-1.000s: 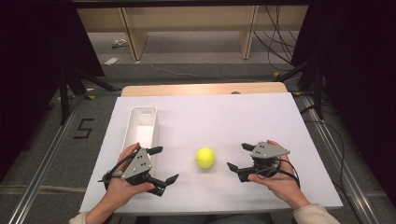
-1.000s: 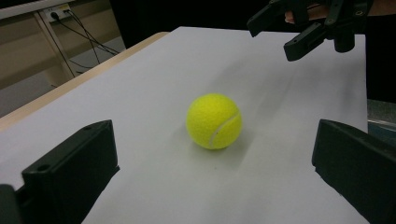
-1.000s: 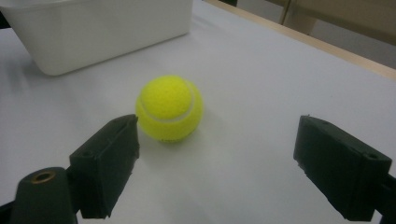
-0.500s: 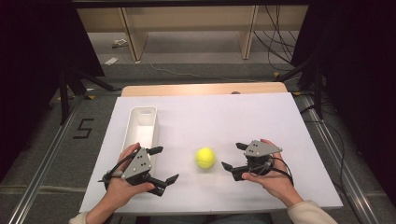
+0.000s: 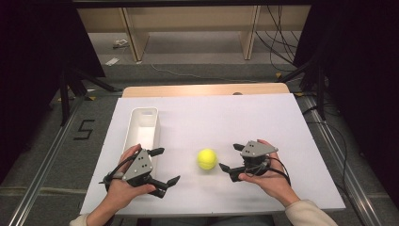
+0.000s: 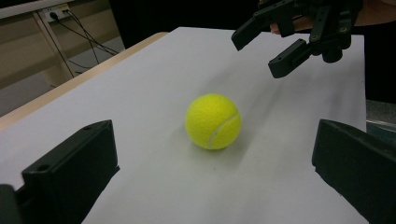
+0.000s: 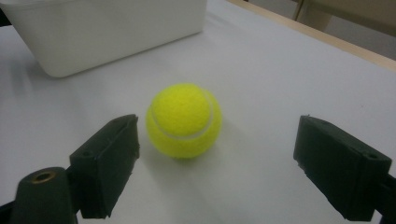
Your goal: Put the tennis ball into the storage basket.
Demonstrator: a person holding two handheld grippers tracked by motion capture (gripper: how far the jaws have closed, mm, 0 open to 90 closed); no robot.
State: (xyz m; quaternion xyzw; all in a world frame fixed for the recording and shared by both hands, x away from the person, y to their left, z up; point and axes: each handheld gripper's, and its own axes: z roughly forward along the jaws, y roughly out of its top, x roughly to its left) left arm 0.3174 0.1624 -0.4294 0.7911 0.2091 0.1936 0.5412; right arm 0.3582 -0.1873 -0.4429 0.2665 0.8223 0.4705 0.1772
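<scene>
A yellow tennis ball (image 5: pixel 207 159) rests on the white table top between my two grippers. My left gripper (image 5: pixel 165 166) is held open to the ball's left, a short gap away, its jaws facing the ball. My right gripper (image 5: pixel 229 157) is open just right of the ball, its jaw tips close to it but apart from it. In the left gripper view the ball (image 6: pixel 213 121) lies ahead of the jaws, with the right gripper (image 6: pixel 261 55) beyond it. In the right gripper view the ball (image 7: pixel 184 120) sits just ahead of the spread jaws, nearer the left one.
A long white bin (image 5: pixel 145 111) stands on the table's left, just beyond my left hand; its wall (image 7: pixel 107 28) rises behind the ball in the right gripper view. The white sheet (image 5: pixel 244 117) covers a wooden table. Shelving and cables lie on the floor beyond.
My right gripper has moved left along the table, closing in on the ball. The left gripper and the ball have stayed put.
</scene>
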